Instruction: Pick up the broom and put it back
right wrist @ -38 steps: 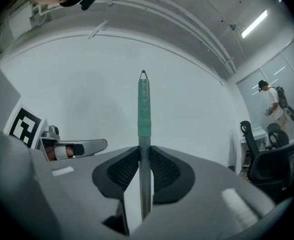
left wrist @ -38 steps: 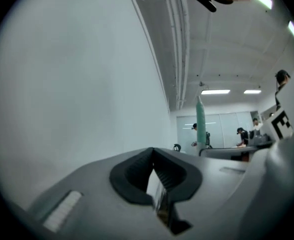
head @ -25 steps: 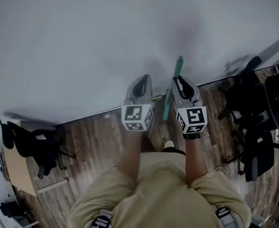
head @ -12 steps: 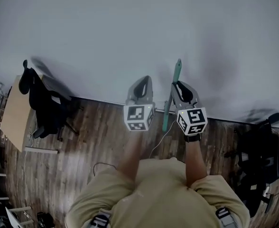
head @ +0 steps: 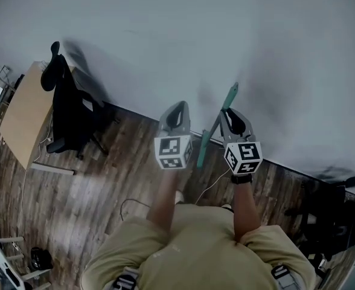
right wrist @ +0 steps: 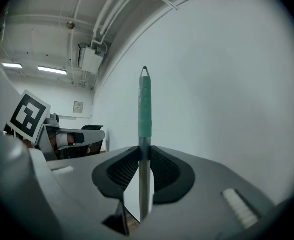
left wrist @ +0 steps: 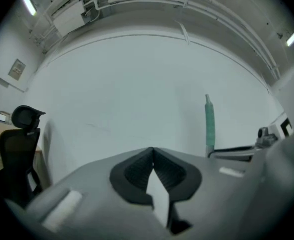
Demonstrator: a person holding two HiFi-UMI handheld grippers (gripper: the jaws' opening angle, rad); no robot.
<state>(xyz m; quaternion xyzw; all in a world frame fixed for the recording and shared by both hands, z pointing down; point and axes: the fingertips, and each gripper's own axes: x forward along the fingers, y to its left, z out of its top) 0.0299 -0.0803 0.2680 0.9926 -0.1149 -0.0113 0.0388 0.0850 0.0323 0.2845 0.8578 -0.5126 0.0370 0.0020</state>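
Observation:
The broom handle (right wrist: 145, 109) is a grey pole with a green grip at its top, and it stands upright between the jaws of my right gripper (right wrist: 144, 156), which is shut on it. In the head view the broom (head: 217, 122) slants down past my right gripper (head: 233, 115) toward the wooden floor; its head is hidden. My left gripper (head: 175, 110) is held level beside it, shut and empty, its tips meeting in the left gripper view (left wrist: 153, 151). The green grip (left wrist: 209, 121) shows to its right there. Both grippers face a plain white wall.
A black office chair (head: 69, 110) stands by a wooden desk (head: 23, 116) at the left. More dark chairs (head: 337, 216) stand at the lower right. A cable (head: 207, 186) runs across the wooden floor (head: 99, 186) near my feet.
I have turned along the wall with both grippers and the broom. The chair and desk at the left came into view and the chairs on the right slid down toward the corner.

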